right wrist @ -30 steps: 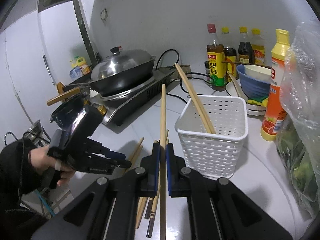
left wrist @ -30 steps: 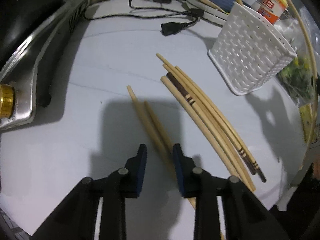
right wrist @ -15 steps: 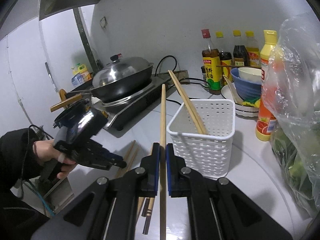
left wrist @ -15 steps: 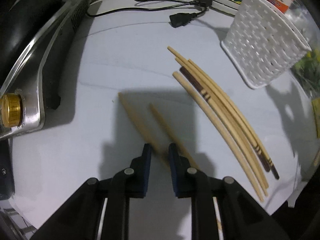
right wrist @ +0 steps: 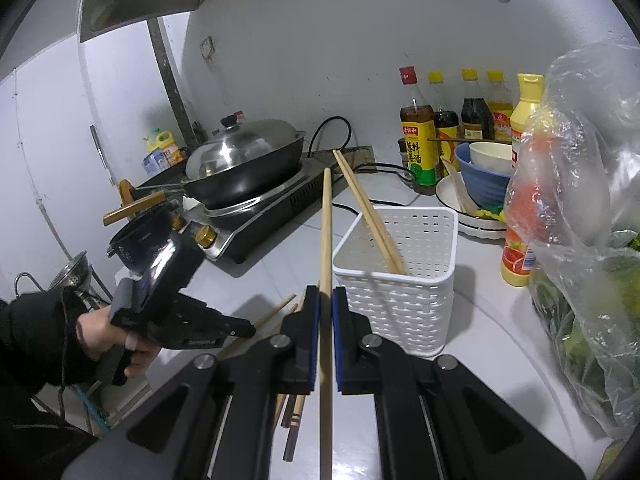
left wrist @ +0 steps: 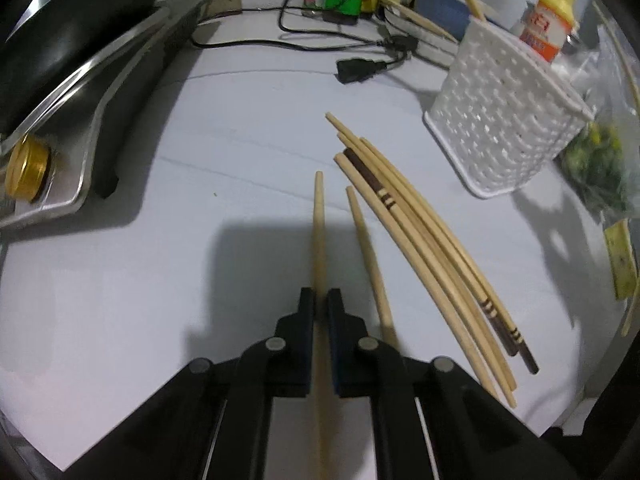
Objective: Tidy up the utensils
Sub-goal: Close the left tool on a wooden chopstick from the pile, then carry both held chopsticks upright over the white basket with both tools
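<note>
- Jaws of your left gripper [left wrist: 320,300] clamp one pale wooden chopstick [left wrist: 319,216]; lift it level.
- Right gripper [right wrist: 326,300] pinches another chopstick [right wrist: 326,232]; tip it into the white perforated plastic basket [right wrist: 404,304].
- Loose chopsticks [left wrist: 420,240] wait on the bench [left wrist: 200,240].

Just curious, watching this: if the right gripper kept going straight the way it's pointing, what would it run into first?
Probably the white basket. The right gripper, shut on a chopstick, aims just past the basket's left edge, so it might only graze it and reach the stove behind; depth is unclear.
</note>
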